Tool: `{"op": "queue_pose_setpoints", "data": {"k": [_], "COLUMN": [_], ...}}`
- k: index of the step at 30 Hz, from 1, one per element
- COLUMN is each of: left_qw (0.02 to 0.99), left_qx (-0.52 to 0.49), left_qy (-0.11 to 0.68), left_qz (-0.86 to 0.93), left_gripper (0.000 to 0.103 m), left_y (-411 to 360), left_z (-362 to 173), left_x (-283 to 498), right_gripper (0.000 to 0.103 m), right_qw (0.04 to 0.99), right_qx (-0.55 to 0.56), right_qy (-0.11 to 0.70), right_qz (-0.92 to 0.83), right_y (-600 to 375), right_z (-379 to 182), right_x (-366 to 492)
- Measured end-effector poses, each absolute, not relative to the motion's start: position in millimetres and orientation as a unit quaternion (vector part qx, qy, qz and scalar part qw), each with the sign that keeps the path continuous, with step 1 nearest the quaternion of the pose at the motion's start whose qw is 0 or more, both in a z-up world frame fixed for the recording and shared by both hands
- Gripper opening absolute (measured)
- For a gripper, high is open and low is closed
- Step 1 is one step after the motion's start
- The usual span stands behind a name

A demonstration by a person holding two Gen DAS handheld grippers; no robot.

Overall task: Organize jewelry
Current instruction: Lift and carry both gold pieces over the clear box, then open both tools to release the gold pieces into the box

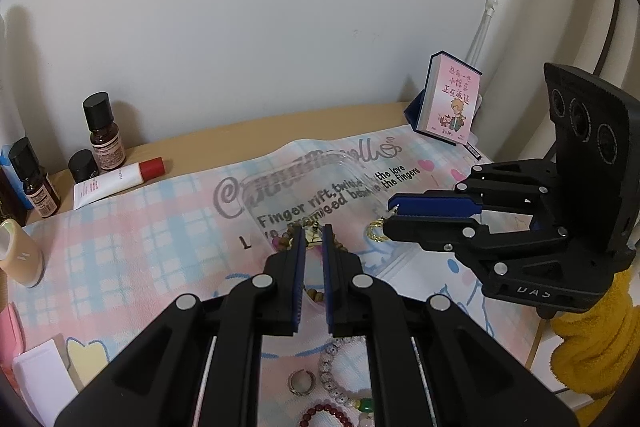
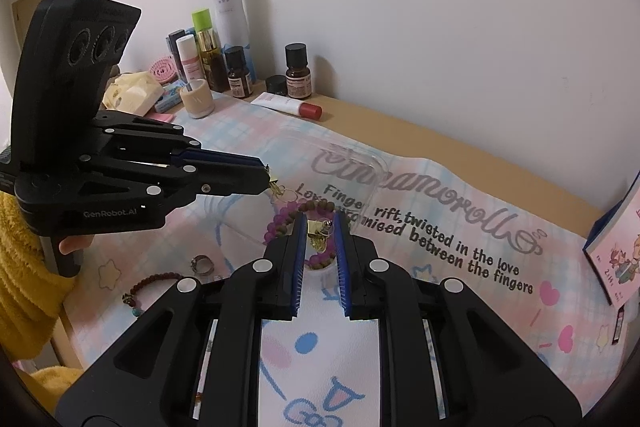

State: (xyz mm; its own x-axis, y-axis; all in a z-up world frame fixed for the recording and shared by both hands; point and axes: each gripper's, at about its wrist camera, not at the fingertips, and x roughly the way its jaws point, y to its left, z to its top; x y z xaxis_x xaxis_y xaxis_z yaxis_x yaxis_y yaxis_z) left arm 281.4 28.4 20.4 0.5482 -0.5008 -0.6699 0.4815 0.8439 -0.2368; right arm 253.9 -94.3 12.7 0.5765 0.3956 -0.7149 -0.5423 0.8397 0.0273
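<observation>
Earrings, two gold ones, sit pinched at the fingertips, one [image 1: 314, 235] in the left gripper [image 1: 313, 239], one [image 2: 320, 233] in the right gripper [image 2: 320, 227], above a clear box [image 2: 336, 155] and two bead bracelets.

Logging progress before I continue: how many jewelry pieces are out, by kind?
Bracelets: 4 (wooden bracelet, purple bracelet, red bracelet, crystal bracelet)
Earrings: 2 (left-held earring, right-held earring)
Rings: 1 (silver ring)
Total: 7
</observation>
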Motion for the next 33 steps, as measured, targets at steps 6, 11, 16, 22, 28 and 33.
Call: {"op": "queue_pose_setpoints", "data": {"k": [6, 11, 16, 22, 28, 33], "left_qw": [0.879, 0.883, 0.890, 0.891, 0.875, 0.862], "left_qx": [-0.012, -0.011, 0.007, 0.049, 0.095, 0.117], "left_qy": [0.385, 0.376, 0.364, 0.369, 0.399, 0.422], "left_qz": [-0.280, -0.280, -0.275, -0.262, -0.257, -0.257], "left_gripper": [0.012, 0.012, 0.019, 0.019, 0.020, 0.020], "left_y": [26, 30, 38, 47, 52, 49], "left_z": [22, 28, 33, 22, -4, -21], "left_x": [279, 271, 248, 210, 181, 170], "right_gripper": [0.021, 0.021, 0.028, 0.029, 0.029, 0.029], "right_qw": [0.886, 0.889, 0.892, 0.881, 0.859, 0.847], "right_qx": [-0.090, -0.084, -0.085, -0.109, -0.154, -0.166], "right_qy": [0.370, 0.361, 0.344, 0.352, 0.381, 0.399], "right_qz": [0.266, 0.270, 0.280, 0.297, 0.306, 0.309], "right_y": [-97, -101, -108, -111, -106, -106], "right_z": [16, 23, 32, 22, -10, -26], "right_x": [250, 243, 221, 187, 154, 134]}}
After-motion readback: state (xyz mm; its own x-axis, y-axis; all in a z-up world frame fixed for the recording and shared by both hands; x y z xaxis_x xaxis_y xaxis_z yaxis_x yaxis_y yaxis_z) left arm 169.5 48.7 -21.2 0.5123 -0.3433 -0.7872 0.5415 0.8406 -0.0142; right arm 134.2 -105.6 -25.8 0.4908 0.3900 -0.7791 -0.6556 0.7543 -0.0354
